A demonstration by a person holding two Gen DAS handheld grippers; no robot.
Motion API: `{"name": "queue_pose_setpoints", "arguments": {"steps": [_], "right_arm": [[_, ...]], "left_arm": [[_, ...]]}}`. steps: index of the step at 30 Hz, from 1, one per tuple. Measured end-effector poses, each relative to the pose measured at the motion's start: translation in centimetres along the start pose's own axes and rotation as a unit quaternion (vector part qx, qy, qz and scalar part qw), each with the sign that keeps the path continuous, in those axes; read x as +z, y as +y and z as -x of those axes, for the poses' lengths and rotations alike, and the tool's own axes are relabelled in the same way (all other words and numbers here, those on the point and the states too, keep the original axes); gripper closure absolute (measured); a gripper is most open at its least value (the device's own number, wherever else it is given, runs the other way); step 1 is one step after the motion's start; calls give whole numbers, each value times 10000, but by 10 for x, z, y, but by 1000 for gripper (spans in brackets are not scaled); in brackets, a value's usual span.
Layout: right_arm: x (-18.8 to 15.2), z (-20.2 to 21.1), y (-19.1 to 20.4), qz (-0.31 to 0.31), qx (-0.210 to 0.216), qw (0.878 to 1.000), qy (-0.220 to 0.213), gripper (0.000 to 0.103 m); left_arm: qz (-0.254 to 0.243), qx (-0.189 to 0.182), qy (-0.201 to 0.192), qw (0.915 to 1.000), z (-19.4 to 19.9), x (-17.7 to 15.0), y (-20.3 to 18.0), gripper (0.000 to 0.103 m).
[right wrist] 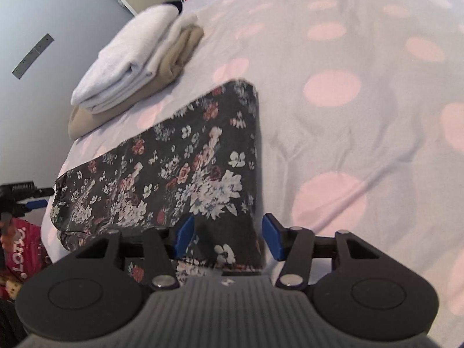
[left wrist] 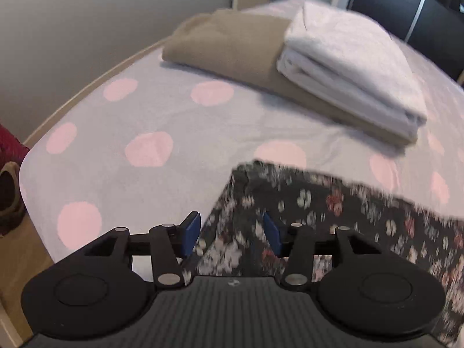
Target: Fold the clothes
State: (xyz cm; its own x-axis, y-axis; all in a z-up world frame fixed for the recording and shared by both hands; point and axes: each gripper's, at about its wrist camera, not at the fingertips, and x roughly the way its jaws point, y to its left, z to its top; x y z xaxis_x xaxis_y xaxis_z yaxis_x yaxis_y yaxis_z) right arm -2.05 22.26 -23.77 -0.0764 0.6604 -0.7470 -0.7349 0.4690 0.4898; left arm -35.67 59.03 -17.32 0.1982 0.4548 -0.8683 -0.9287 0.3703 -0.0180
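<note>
A dark floral garment (right wrist: 185, 168), folded narrow, lies near the bed's (right wrist: 362, 116) edge. The left gripper (left wrist: 232, 233) and right gripper (right wrist: 227, 236) hover open over it, gripping nothing. Next seems another fold, needing fresh grips.

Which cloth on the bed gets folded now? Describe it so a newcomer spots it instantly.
On the bed's polka-dot sheet, a stack of plain folded laundry sits near one edge. Closer to both tools lies the dark cloth. It alone has a flower print in white and red.
</note>
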Motion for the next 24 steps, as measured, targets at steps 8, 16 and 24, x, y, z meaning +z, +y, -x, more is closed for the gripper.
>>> {"name": "queue_pose_setpoints", "arguments": {"steps": [8,16,24], "right_arm": [[7,-34,-12,-385,162,9981,457,55],[10,-38,-18,-692,495,9954,443,85],[16,16,-3,-375,426,9983,102,93]], "left_arm": [[-134,386,475,9980,-33,-12,7,65],[-819,550,485,9939,-40,-18,-10,64],[-1089,233,546,9923,-28,-22,-23,66]]}}
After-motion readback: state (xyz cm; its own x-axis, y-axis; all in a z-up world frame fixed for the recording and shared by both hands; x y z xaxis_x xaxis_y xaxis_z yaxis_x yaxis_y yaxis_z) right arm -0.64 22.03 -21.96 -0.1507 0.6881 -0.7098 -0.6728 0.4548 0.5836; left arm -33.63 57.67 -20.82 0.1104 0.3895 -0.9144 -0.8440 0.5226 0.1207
